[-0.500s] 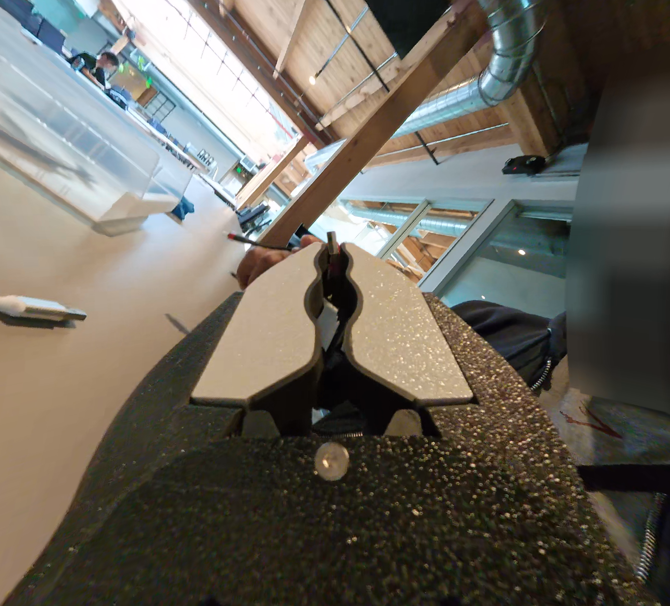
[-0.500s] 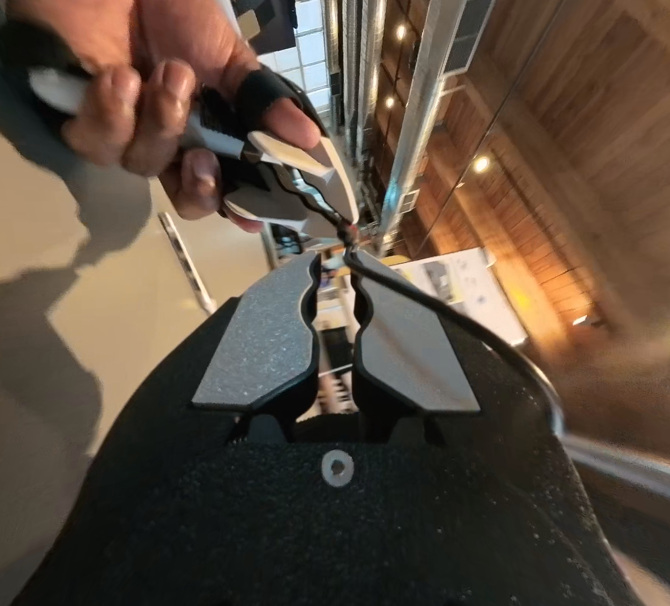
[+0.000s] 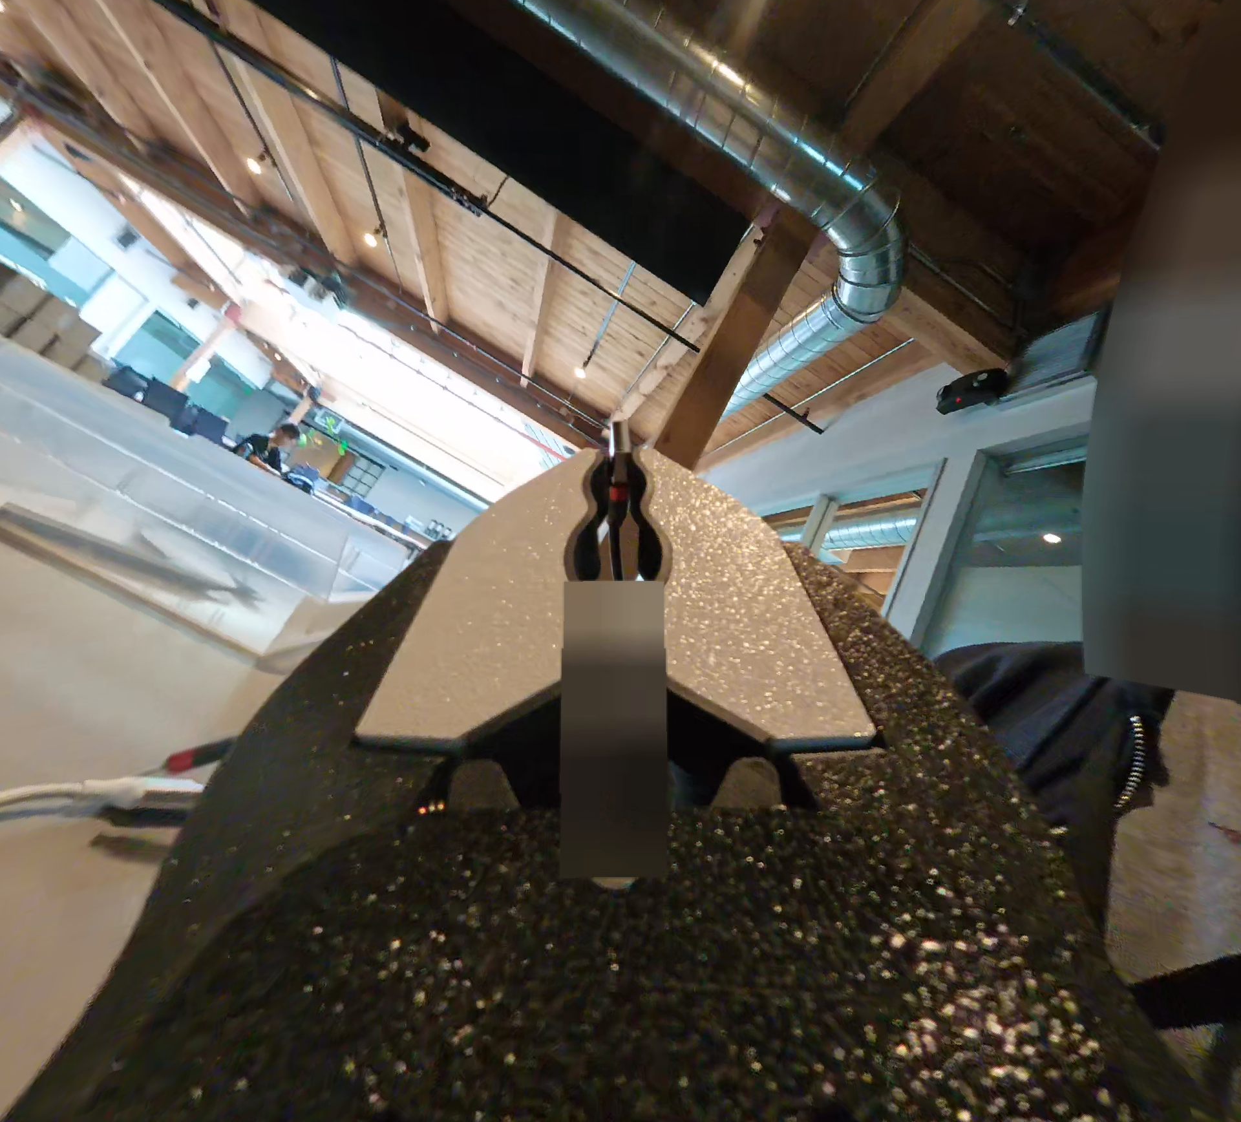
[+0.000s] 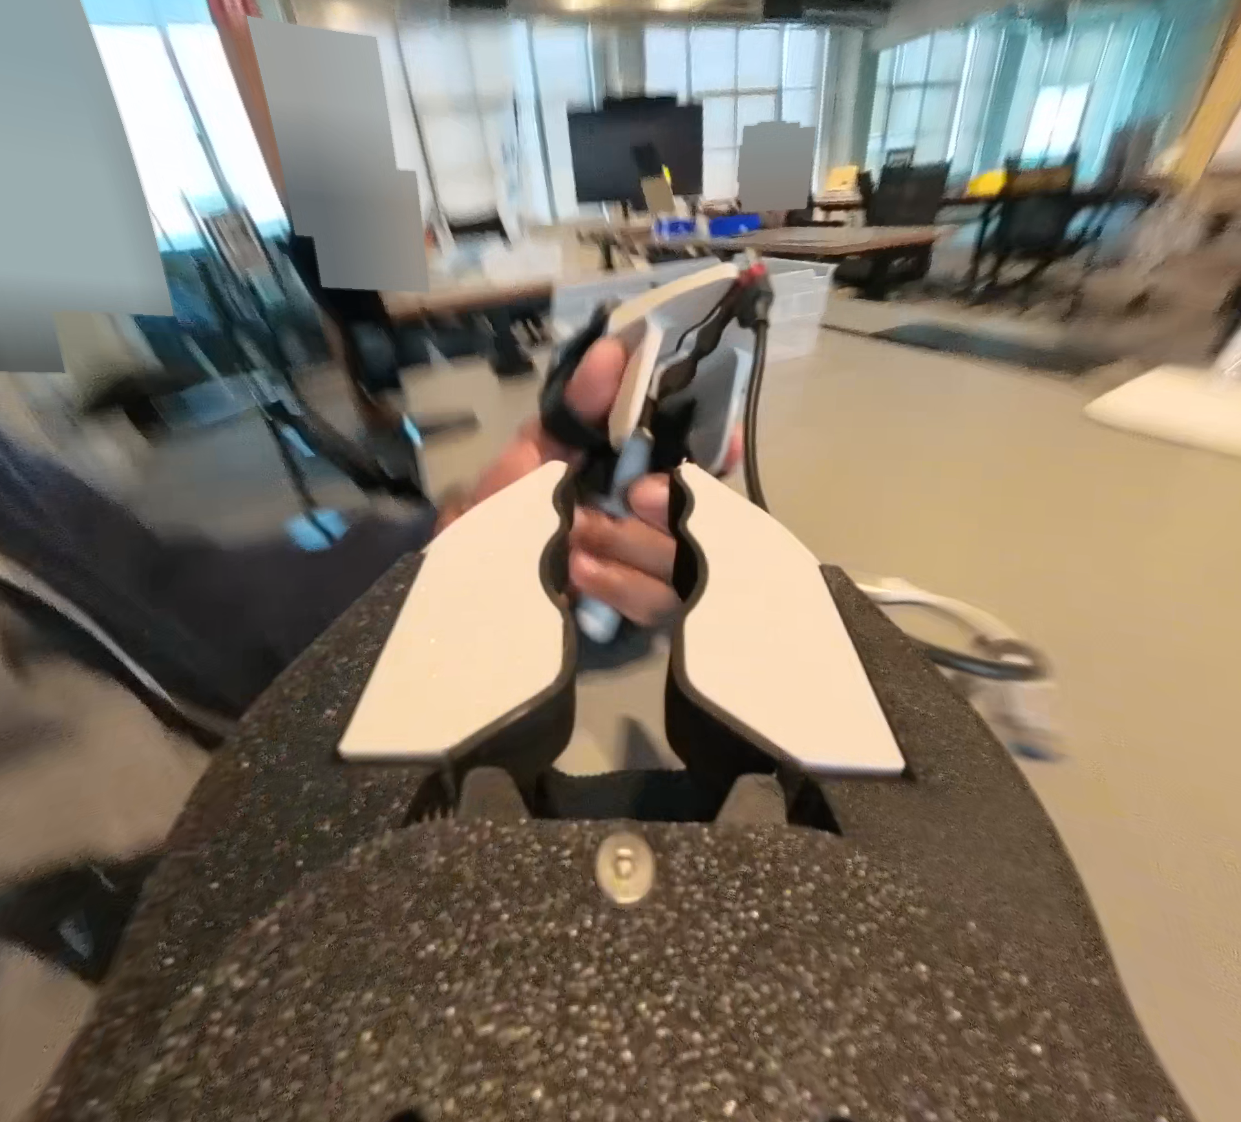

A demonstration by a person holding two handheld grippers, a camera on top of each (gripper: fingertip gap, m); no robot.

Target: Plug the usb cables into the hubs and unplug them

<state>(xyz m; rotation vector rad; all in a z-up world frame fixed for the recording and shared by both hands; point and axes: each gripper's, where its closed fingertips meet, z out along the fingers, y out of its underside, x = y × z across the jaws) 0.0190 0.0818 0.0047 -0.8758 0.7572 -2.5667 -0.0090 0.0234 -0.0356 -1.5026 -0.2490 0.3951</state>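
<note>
Beige surface: a smooth tabletop runs under both grippers, bare over most of what shows.
Left gripper: tilted up toward the ceiling, its fingers clenched on the black usb cable, whose metal plug tip pokes out past the fingertips.
Same grip from the right wrist view: the left gripper is held in a hand, with the cable hanging down from its tips.
Right gripper: released, jaws apart with nothing between them.
Left edge of the table: a white cable and a red-tipped plug lie there.
Clear bin: on the table farther back.
Ceiling: wooden planks and beams, with a silver duct bending across.
Room: open office with large windows, a dark screen, desks and chairs; the right wrist view is blurred.
</note>
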